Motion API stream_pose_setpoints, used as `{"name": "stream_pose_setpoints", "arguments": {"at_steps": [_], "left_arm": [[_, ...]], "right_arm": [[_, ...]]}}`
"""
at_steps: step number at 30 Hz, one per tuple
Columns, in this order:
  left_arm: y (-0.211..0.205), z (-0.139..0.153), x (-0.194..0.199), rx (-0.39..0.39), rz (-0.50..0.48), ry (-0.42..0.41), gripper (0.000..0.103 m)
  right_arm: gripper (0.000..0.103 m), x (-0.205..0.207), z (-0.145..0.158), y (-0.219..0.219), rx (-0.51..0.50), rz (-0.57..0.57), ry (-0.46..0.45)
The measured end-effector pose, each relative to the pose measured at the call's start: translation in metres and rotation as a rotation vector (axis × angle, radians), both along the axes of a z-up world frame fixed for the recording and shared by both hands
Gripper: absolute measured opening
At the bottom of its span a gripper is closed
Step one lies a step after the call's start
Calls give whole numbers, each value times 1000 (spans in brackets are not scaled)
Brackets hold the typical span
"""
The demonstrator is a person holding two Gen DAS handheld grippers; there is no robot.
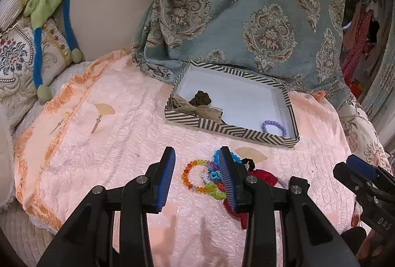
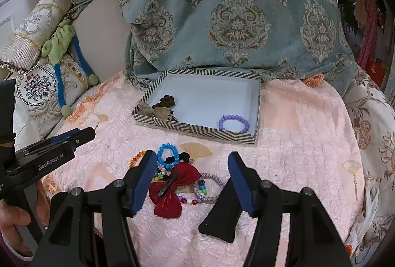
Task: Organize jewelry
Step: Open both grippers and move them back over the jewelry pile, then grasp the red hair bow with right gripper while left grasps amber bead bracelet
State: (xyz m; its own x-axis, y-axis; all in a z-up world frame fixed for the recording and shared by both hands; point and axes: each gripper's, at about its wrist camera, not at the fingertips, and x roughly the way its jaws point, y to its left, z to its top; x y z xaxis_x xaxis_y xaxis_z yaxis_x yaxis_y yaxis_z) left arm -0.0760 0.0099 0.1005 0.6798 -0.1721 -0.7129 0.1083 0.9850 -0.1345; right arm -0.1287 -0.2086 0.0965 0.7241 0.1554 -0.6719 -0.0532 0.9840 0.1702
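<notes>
Jewelry lies in a small heap on a pink quilt in the lower middle of both views. In the left wrist view the left gripper hangs over the heap with its jaws wide; nothing is between them except the rainbow bracelet lying flat on the quilt below. The right blue pad of this gripper covers part of a blue bracelet and part of a red bow.

In the right wrist view the right gripper is also wide and holds nothing. Between its fingers, on the quilt, I see the red bow with a black clip across it, a lilac ring bracelet just to the right of the bow, and a short row of mixed beads under both. The blue bracelet lies above the bow, touching a black scrunchie. Orange beads of the rainbow bracelet show at the left of the left finger.

A striped box stands in the middle of the frame, above the heap and apart from it. Inside, a purple bracelet lies in the lower right corner, and a dark brown scrunchie with a beige bow lies in the lower left corner. The rest of the white floor is bare.

A blue patterned cloth fills the top of both views, and cushions lie at the left edge. The left gripper enters the right wrist view from the left; I cannot tell its opening there.
</notes>
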Motion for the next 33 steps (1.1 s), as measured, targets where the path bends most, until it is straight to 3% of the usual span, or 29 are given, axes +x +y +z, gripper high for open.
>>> {"name": "stream_pose_setpoints", "arguments": {"at_steps": [10, 17, 26, 33], "left_arm": [[-1, -18, 6, 10, -2, 35, 20], [7, -34, 14, 6, 17, 69, 20], [31, -86, 37, -144, 31, 250, 20], [18, -120, 55, -107, 23, 320, 20]], "right_arm": [[66, 9, -23, 11, 13, 33, 62], [66, 19, -56, 25, 46, 74, 142], [66, 38, -104, 40, 115, 114, 243], [65, 58, -132, 35, 160, 84, 294]]}}
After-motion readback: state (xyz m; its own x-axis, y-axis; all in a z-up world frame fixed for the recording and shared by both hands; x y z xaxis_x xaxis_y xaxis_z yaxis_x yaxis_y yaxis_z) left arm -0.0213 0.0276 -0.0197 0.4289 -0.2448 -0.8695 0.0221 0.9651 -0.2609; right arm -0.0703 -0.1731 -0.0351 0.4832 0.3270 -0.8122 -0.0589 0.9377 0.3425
